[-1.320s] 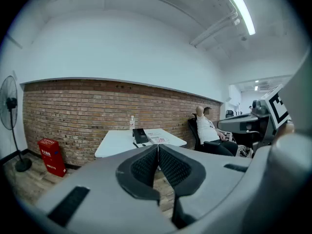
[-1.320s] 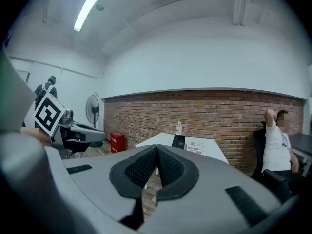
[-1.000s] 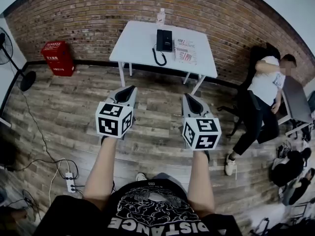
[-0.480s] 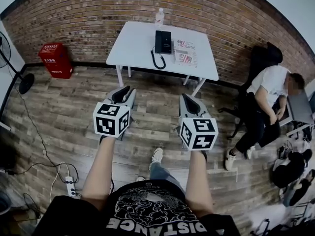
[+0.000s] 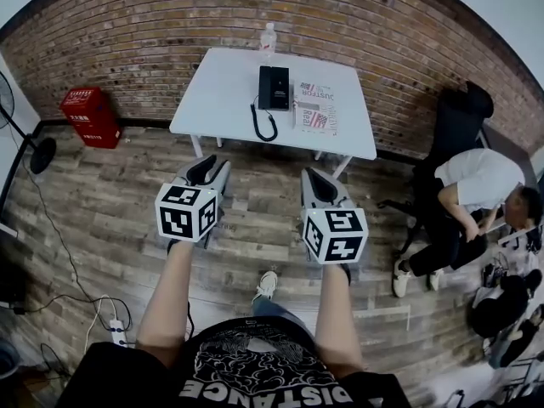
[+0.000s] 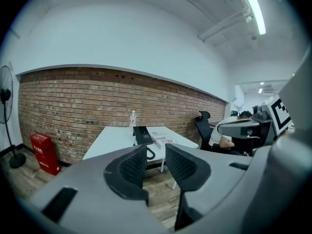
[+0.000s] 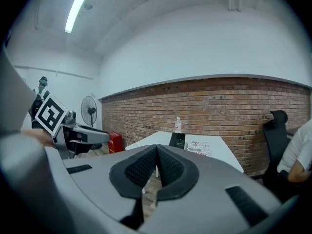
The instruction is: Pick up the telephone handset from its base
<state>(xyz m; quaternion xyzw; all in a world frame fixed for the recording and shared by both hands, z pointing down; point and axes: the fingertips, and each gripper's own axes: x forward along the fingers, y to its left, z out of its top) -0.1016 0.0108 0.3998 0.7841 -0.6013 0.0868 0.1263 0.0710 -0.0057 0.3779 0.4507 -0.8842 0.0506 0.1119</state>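
Note:
The black telephone point(image 5: 274, 87) lies on a white table point(image 5: 221, 92) by the brick wall, its handset resting on the base and its coiled cord point(image 5: 265, 126) hanging over the front edge. Both grippers are held over the wooden floor, well short of the table. My left gripper point(image 5: 204, 170) has its jaws opening, with a gap and nothing between them; past them the left gripper view shows the telephone point(image 6: 142, 134). My right gripper point(image 5: 313, 181) is shut and empty. The telephone point(image 7: 178, 140) stands far beyond its closed tips point(image 7: 157, 150).
A magazine point(image 5: 316, 106) lies right of the phone, with a water bottle point(image 5: 268, 36) behind it. A red box point(image 5: 83, 116) and a fan point(image 5: 34, 143) stand at the left wall. A seated person point(image 5: 476, 194) and an office chair point(image 5: 459, 117) are at right. A power strip point(image 5: 115, 334) lies on the floor.
Both grippers have advanced toward the table, which now looks nearer and larger. The left jaws have parted from shut. The seated person has bent lower to the right.

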